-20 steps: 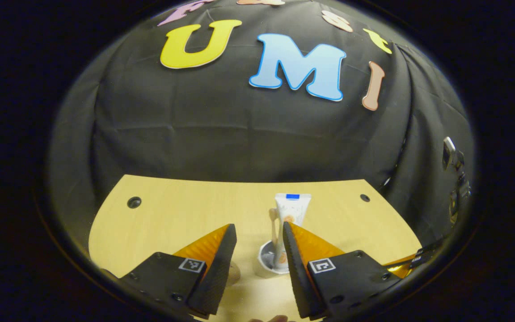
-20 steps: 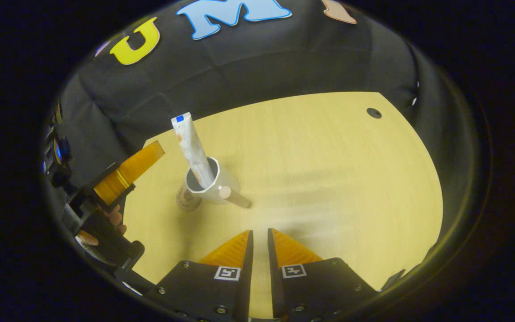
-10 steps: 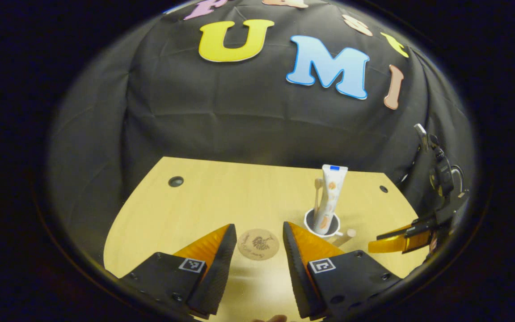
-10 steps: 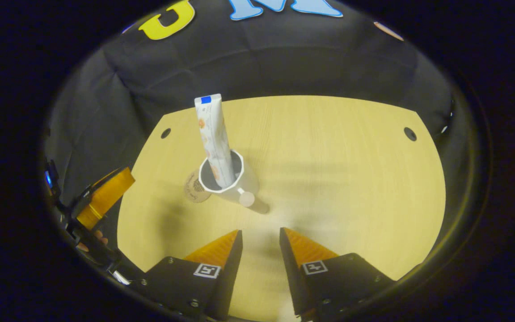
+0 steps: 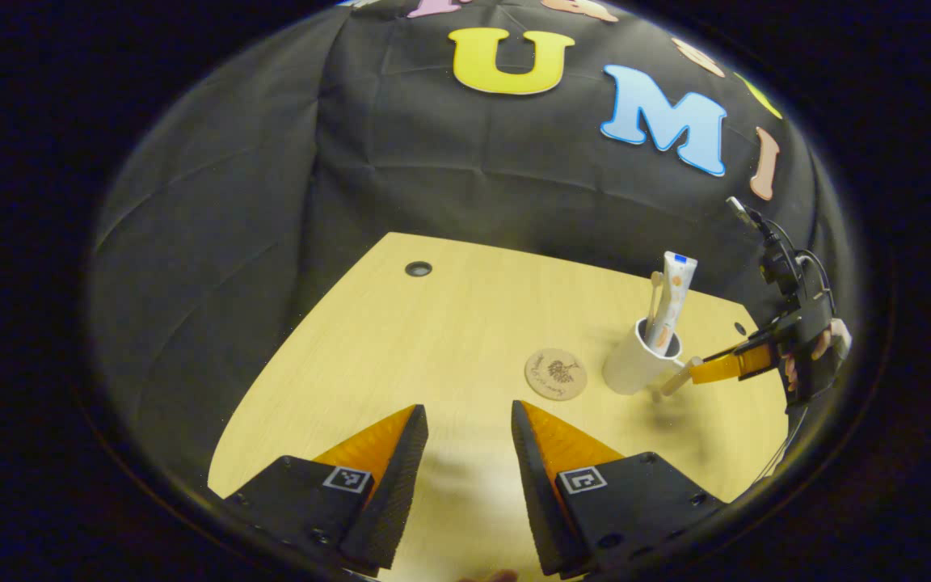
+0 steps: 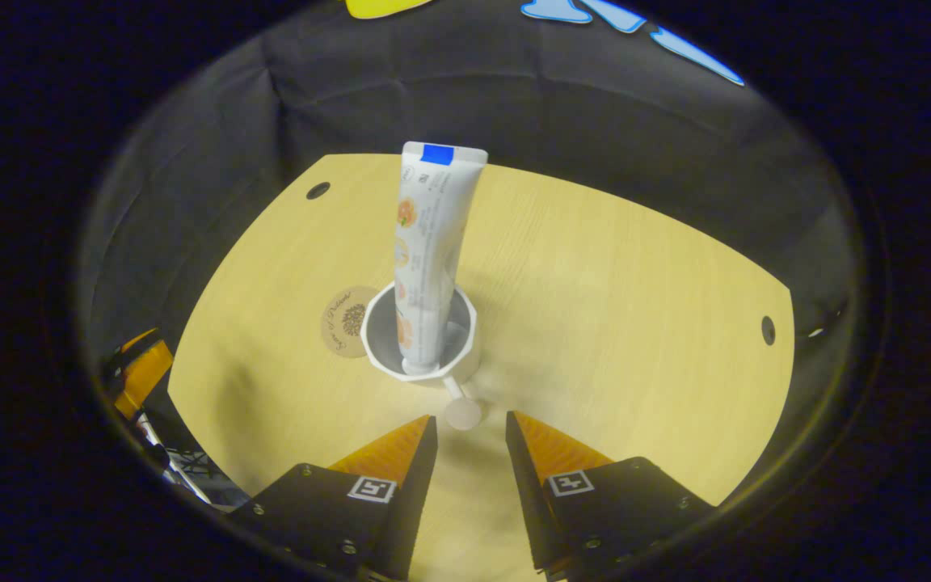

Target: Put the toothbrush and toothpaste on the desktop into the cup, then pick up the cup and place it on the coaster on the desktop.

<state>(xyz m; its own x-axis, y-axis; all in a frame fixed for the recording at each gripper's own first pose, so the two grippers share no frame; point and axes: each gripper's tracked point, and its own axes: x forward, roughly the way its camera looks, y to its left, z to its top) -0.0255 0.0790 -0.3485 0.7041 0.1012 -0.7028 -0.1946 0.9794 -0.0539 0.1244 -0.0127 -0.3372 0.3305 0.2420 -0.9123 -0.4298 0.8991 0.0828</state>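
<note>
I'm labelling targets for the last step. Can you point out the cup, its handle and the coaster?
cup (image 6: 389,343), right gripper view, on the inner wall left of the tube.
handle (image 6: 463,413), right gripper view, on its round end knob.
coaster (image 5: 555,373), left gripper view, on the printed middle of the disc.

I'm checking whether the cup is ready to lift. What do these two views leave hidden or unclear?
- Toothbrush: in the left gripper view it is small and far off; its lower part is hidden inside the cup.
- Coaster: in the right gripper view the cup's rim covers its near edge.
- Coaster print: too small to read.
</note>
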